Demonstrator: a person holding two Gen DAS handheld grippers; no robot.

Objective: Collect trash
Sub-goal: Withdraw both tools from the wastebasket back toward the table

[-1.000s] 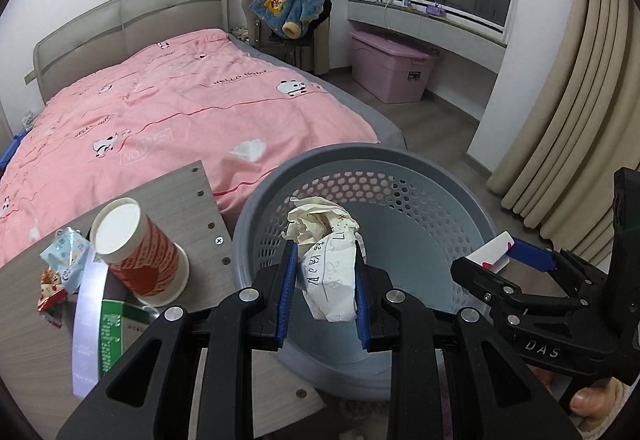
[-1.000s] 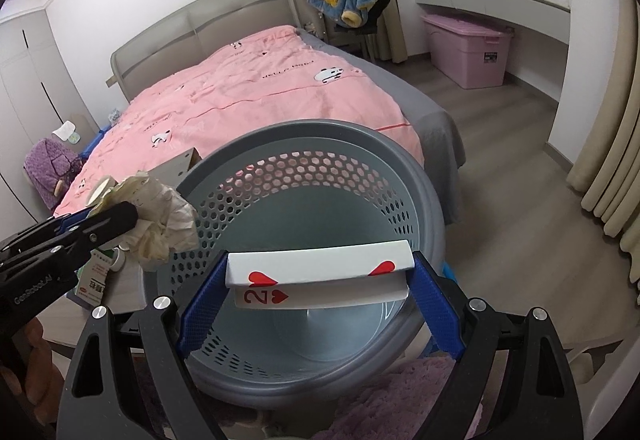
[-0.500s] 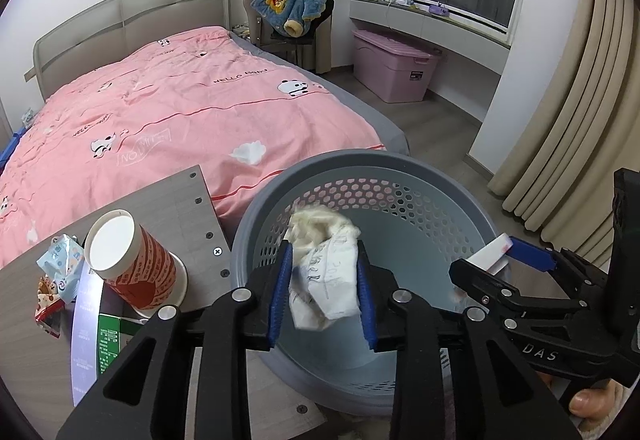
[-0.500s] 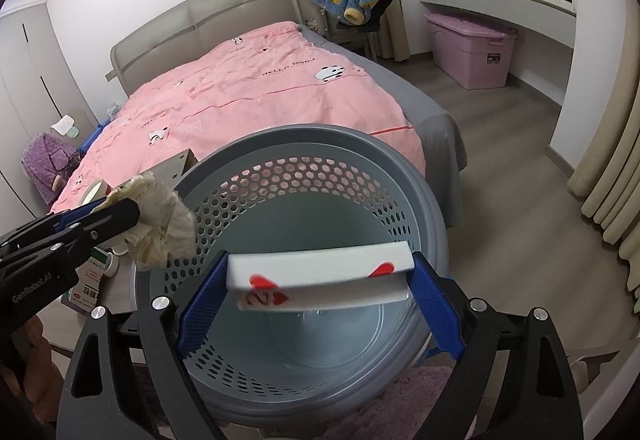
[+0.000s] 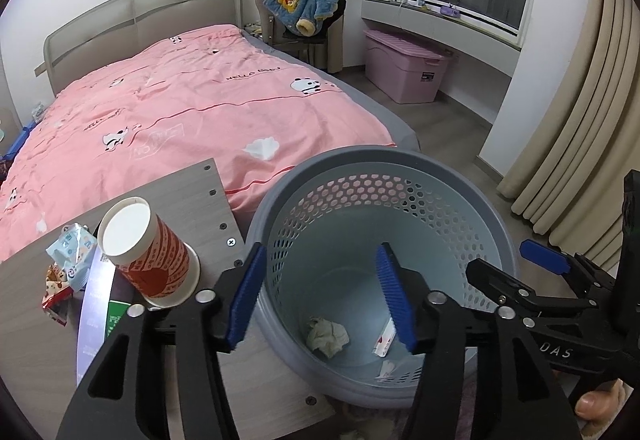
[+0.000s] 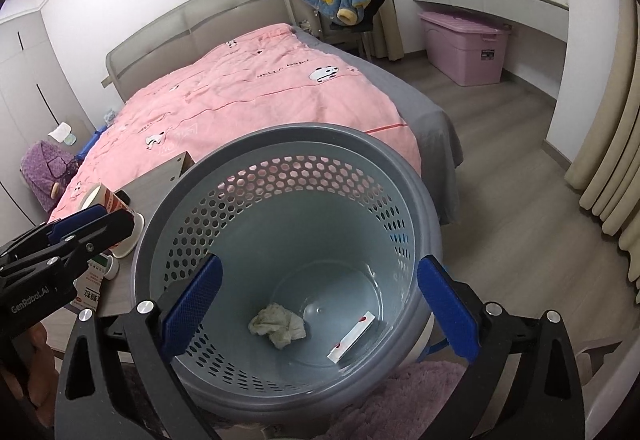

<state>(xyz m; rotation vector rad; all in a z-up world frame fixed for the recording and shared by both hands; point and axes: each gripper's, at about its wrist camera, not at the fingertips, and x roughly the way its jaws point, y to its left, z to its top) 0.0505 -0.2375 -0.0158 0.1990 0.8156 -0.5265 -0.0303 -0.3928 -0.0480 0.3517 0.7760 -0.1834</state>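
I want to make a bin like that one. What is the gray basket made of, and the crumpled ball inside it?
The gray basket looks like matte moulded plastic: smooth rim, even honeycomb holes in its wall. The crumpled ball looks like soft paper or tissue, off-white and creased; which one is hard to tell.

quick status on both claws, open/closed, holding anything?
Left claw: open, empty, jaws have just been opening over the grey perforated plastic basket.
Right claw: open, empty, jaws have just been opening over the same basket.
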